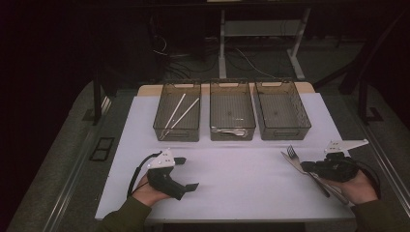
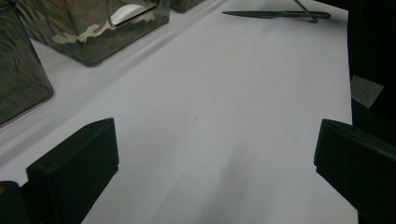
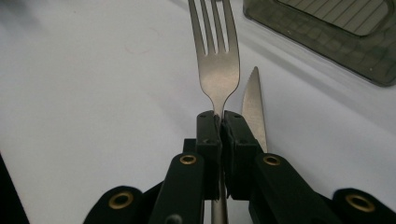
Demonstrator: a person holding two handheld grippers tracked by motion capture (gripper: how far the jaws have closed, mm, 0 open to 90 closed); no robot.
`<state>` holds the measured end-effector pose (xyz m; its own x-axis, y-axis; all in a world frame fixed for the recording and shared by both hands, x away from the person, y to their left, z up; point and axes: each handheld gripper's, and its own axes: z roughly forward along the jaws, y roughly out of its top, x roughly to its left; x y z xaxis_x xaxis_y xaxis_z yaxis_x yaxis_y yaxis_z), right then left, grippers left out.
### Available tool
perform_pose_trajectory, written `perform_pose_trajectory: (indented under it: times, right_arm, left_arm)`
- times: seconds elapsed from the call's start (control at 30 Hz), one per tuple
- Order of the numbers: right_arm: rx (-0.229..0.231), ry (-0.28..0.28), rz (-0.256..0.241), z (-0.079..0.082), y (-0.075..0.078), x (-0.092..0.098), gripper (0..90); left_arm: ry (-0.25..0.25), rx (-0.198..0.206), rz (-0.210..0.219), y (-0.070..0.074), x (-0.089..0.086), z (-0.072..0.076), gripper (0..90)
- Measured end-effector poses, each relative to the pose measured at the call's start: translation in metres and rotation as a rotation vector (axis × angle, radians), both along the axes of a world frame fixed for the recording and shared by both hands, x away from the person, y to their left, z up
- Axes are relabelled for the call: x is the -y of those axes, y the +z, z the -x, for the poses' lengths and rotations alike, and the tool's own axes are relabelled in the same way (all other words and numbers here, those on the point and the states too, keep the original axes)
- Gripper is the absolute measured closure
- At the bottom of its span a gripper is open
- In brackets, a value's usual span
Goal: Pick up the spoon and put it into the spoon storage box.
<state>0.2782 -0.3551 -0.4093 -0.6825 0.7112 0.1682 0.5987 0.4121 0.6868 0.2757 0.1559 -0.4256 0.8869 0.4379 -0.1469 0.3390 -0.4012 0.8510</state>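
Right claw point(image 3: 219, 122) is clamped tight on the fork point(image 3: 215, 60), jaws pinching the narrow neck just below the tines, near the right edge of the desk point(image 1: 232, 183). That fork looks like stiff, smooth metal, light enough but probably slippery, so a grip on the thin neck could let it swivel; taking it nearer mid-handle would likely hold it steadier. A knife point(image 3: 254, 109) lies flat just beside it, blade alongside the fork's neck, and I'd say it risks being dragged along. Left claw point(image 1: 186, 174) rests near the left front of the desk, jaws spread wide, holding nothing. Three bins point(image 1: 232, 133) wait along the far edge, the right one nearest the fork.
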Motion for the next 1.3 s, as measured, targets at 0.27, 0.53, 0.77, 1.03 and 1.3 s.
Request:
perform_pose_trajectory:
  times: [0.27, 0.53, 0.77, 1.03, 1.3]
  right_arm:
    - [0.013, -0.030, -0.030, -0.006, 0.010, -0.001, 86.0]
    - [0.022, -0.046, -0.065, -0.010, 0.018, -0.002, 86.1]
    - [0.036, -0.074, -0.084, -0.015, 0.027, -0.002, 86.0]
    - [0.059, -0.094, -0.107, -0.027, 0.037, -0.001, 86.0]
    - [0.084, -0.131, -0.140, -0.043, 0.048, 0.000, 86.0]
  left_arm:
    - [0.001, -0.005, 0.000, 0.000, -0.001, -0.001, 0.0]
    - [0.005, -0.004, 0.004, 0.000, 0.001, 0.000, 0.0]
    - [0.004, -0.002, 0.003, 0.000, 0.000, 0.000, 0.0]
    - [0.005, -0.006, 0.005, 0.000, 0.000, 0.000, 0.0]
    - [0.004, -0.003, 0.005, 0.000, 0.000, 0.000, 0.0]
